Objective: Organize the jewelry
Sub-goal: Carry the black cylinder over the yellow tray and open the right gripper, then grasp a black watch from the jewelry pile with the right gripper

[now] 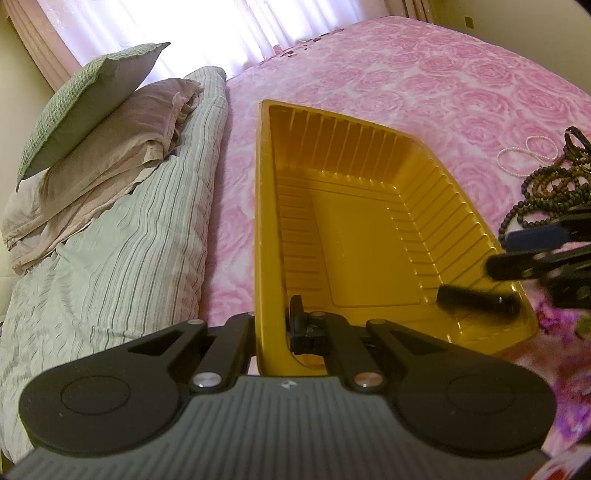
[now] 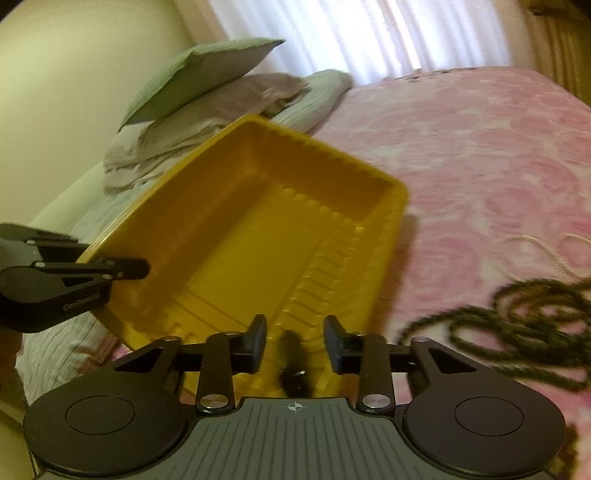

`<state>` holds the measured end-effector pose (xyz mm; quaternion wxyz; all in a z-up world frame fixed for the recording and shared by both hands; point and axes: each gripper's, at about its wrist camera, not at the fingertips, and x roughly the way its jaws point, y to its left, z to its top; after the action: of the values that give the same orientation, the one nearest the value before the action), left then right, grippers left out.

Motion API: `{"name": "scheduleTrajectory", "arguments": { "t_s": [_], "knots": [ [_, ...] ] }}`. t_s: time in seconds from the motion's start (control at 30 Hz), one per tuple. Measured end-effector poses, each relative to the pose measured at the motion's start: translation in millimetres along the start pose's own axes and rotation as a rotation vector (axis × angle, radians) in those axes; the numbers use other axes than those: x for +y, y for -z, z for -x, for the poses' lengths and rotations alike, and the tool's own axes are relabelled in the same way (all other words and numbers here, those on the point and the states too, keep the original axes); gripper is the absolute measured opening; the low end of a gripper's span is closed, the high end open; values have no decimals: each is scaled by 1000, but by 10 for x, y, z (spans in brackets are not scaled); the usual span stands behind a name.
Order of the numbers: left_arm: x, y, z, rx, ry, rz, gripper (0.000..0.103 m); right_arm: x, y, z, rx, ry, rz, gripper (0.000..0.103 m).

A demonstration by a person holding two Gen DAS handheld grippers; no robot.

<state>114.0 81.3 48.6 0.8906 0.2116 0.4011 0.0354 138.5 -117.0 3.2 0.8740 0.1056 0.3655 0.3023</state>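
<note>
A yellow ribbed plastic tray [image 1: 369, 177] rests on the pink bedspread, tipped up on one side. My left gripper [image 1: 271, 332] is shut on the tray's near wall, and the right wrist view shows it [image 2: 142, 267] clamped on that rim. A small black cylinder-shaped item [image 1: 476, 301] lies in the tray's near right corner. My right gripper [image 2: 295, 341] hangs open just over that corner of the tray [image 2: 258, 206]. The blurred black item [image 2: 293, 373] sits below the gap between its fingers, untouched. Dark bead strands [image 1: 554, 192] [image 2: 517, 314] lie on the bedspread right of the tray.
A pale pearl strand [image 1: 524, 155] [image 2: 546, 247] lies beyond the dark beads. Stacked pillows [image 1: 103, 122] and a striped quilt [image 1: 129, 240] line the bed's left side. A curtained window [image 1: 166, 29] is behind them. Pink rose-patterned bedspread [image 1: 424, 81] stretches past the tray.
</note>
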Motion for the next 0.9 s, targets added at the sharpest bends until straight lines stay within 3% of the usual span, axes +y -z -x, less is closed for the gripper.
{"name": "scheduleTrajectory", "arguments": {
  "t_s": [0.57,0.9],
  "knots": [
    [-16,9,19,-4,-4,5,2,-1012,485,1095,-104,476,-53,41],
    [-31,5,29,-2,-7,4,2,-1353,399,1195,-143,572,-57,41]
  ]
}}
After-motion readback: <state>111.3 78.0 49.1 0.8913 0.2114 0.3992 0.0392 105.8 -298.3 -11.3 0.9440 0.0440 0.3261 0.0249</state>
